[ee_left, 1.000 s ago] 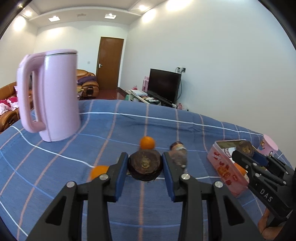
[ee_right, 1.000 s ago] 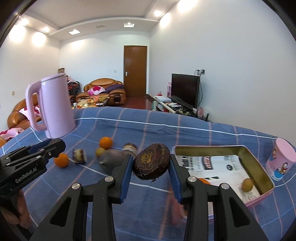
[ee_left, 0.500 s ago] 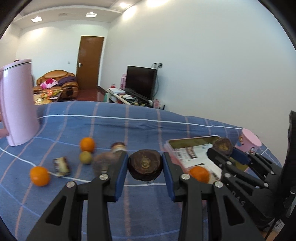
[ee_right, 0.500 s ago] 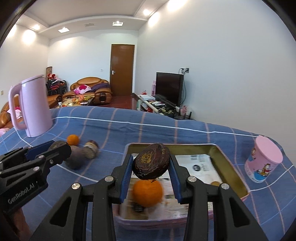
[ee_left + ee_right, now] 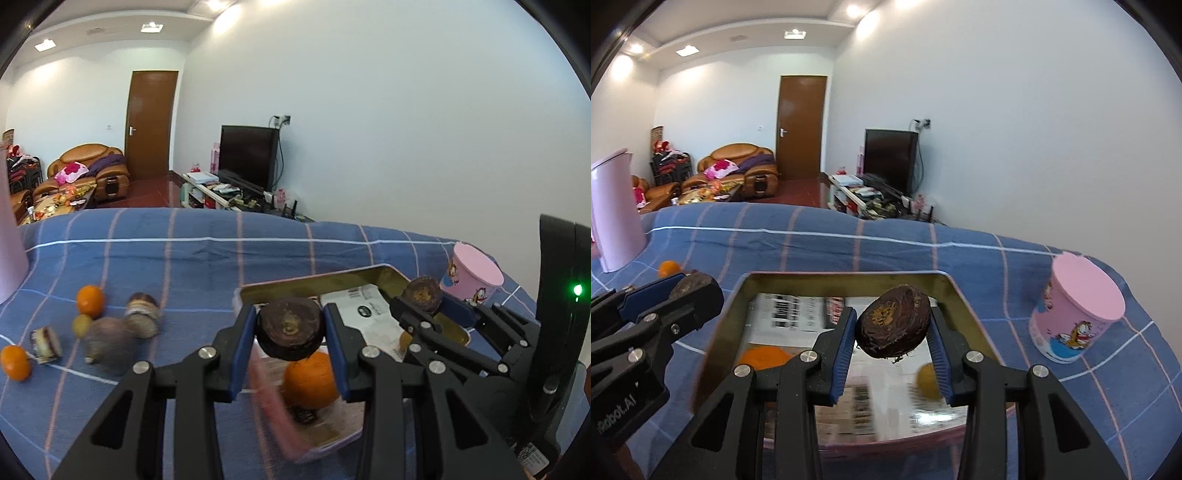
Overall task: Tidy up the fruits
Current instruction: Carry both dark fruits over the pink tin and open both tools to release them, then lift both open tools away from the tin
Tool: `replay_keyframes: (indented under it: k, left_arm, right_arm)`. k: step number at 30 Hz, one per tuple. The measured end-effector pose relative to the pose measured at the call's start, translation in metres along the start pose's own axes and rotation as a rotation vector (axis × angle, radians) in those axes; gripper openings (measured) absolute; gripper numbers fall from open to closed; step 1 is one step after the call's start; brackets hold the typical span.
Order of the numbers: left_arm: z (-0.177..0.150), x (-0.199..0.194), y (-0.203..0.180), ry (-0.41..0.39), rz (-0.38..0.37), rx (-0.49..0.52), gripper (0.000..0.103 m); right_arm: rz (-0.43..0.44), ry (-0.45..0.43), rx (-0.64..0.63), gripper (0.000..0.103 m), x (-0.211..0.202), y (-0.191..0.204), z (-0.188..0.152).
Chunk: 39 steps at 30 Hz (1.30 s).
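My left gripper (image 5: 290, 334) is shut on a dark brown round fruit (image 5: 290, 328) and holds it over the near left corner of the pink tin tray (image 5: 314, 286). My right gripper (image 5: 893, 334) is shut on a second dark brown fruit (image 5: 894, 325) above the tray's middle (image 5: 846, 278). An orange (image 5: 312, 380) and a small yellow fruit (image 5: 925, 380) lie in the paper-lined tray. On the blue cloth left of the tray lie two oranges (image 5: 89, 300), a small yellow fruit (image 5: 81, 325), a purple-brown fruit (image 5: 109, 343) and two cut brown pieces (image 5: 142, 319).
A pink cartoon cup (image 5: 1075, 319) stands right of the tray. A pink kettle (image 5: 613, 218) stands at the far left. The right gripper shows in the left wrist view (image 5: 424, 295); the left gripper shows in the right wrist view (image 5: 672, 299).
Both grippers have carried their dark fruits rightward from the loose fruit pile to above the tray. The kettle has slid out to the left edge of view.
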<state>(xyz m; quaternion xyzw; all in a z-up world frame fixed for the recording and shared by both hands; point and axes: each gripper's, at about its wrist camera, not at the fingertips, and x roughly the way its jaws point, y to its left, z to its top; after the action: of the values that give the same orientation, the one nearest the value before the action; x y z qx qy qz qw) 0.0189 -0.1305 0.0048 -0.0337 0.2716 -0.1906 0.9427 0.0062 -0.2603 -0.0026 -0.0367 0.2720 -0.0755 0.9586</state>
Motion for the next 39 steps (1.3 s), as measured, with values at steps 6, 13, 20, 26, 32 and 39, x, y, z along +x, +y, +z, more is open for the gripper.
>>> replay_keyframes:
  k: [6,13,20,26,32,39]
  left_arm:
    - [0.005,0.019,-0.016,0.044,0.027,0.026,0.039]
    - [0.0,0.036,-0.025,0.098,0.064,0.073,0.039]
    - [0.0,0.038,-0.026,0.119,0.065,0.072,0.039]
    - [0.001,0.038,-0.026,0.113,0.086,0.072,0.041]
    - [0.001,0.035,-0.018,0.107,0.1,0.04,0.059]
    - [0.0,0.021,-0.019,0.051,0.106,0.057,0.086]
  right_arm:
    - [-0.004,0.04,0.002,0.041,0.012,-0.016,0.001]
    - [0.034,0.103,-0.004,0.041,0.025,-0.021,0.0]
    - [0.058,0.145,-0.012,0.041,0.033,-0.019,-0.002]
    - [0.065,0.162,-0.007,0.044,0.035,-0.02,-0.001]
    - [0.076,0.138,0.029,0.049,0.031,-0.029,-0.001]
    - [0.079,0.024,0.112,0.049,0.01,-0.042,0.003]
